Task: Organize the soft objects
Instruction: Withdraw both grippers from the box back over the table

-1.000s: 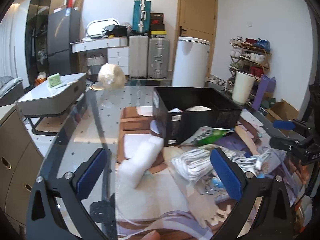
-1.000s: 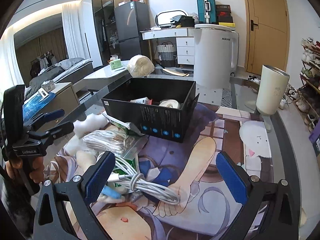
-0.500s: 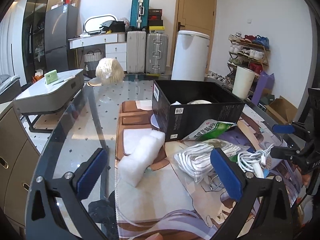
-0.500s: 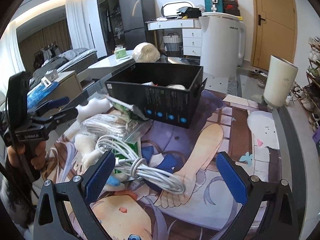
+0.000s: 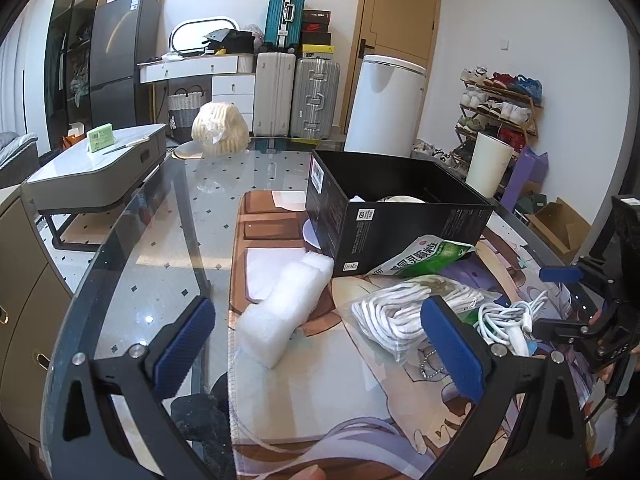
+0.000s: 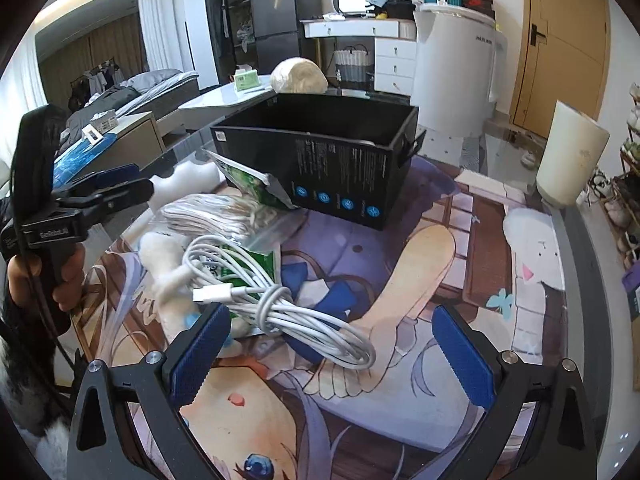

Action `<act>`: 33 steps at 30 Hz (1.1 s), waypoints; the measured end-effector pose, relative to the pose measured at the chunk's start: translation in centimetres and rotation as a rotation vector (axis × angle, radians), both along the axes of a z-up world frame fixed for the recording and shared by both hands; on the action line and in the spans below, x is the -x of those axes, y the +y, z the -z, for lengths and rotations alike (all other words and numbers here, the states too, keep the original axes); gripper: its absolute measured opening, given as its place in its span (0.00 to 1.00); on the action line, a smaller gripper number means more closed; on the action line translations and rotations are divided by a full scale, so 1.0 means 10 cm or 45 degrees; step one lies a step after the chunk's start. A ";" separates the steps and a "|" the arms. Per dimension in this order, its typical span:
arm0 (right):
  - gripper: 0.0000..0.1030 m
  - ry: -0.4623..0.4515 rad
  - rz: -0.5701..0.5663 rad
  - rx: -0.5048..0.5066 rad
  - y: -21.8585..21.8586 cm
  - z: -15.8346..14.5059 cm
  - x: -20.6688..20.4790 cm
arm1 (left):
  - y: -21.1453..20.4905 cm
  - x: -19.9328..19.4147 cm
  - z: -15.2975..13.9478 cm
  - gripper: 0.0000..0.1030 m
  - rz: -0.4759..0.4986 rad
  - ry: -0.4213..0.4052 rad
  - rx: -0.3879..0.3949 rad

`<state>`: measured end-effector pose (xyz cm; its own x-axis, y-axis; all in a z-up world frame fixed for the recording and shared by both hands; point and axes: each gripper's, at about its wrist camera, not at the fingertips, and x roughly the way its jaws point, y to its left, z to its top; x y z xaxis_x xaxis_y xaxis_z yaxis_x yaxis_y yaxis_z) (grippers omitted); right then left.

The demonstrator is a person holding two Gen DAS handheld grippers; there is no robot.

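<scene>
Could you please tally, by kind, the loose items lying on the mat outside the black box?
White foam block: 1
Bagged white cord bundle: 1
Loose white charging cable: 1
Green packets: 2
Total: 5

Setting: a lived-in home, combined living and bedroom space. Indicators: a bed point(image 6: 152, 88) with grey bedding, a dark refrigerator point(image 5: 120, 48), stacked suitcases point(image 5: 298, 96) beside a wooden door point(image 5: 394, 24), a shoe rack point(image 5: 500, 100) loaded with sneakers, a white dresser point(image 5: 216, 80) with drawers, and a glass table point(image 5: 160, 240) under a printed mat point(image 6: 460, 248)
</scene>
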<state>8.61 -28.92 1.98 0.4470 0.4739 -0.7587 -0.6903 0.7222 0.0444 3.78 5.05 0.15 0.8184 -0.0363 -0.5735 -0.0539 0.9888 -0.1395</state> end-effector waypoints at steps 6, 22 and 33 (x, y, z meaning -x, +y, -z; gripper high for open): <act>0.99 0.025 -0.008 0.033 0.06 0.08 -0.02 | -0.03 0.01 0.00 1.00 0.004 -0.008 -0.015; 0.99 0.059 -0.077 0.063 0.25 0.17 -0.06 | -0.07 0.00 0.00 1.00 0.012 0.007 -0.051; 0.99 0.038 -0.151 0.114 0.36 0.16 -0.08 | -0.08 -0.01 0.01 1.00 0.015 0.018 -0.057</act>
